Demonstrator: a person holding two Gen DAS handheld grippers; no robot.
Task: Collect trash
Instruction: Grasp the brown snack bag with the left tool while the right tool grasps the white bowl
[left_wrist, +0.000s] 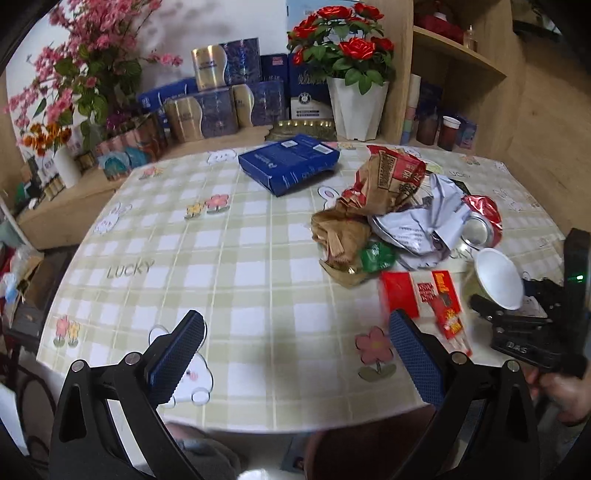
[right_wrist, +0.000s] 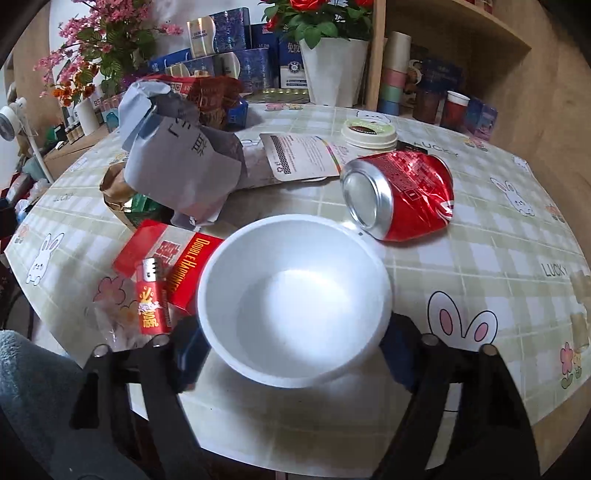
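Fingers of the right gripper (right_wrist: 291, 350) sit on both sides of the white foam bowl (right_wrist: 295, 295) at the table's (right_wrist: 480, 229) near edge, but I cannot tell if they squeeze it. Left gripper (left_wrist: 295, 350) fingers are wide apart over bare cloth. This bowl looks light and easy to crush, so hold its rim softly.

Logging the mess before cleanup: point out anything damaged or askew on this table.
The red can is dented and lies on its side, open base toward the white foam bowl. Crumpled grey paper and a crushed brown bag sit heaped together. Nothing looks spilled.
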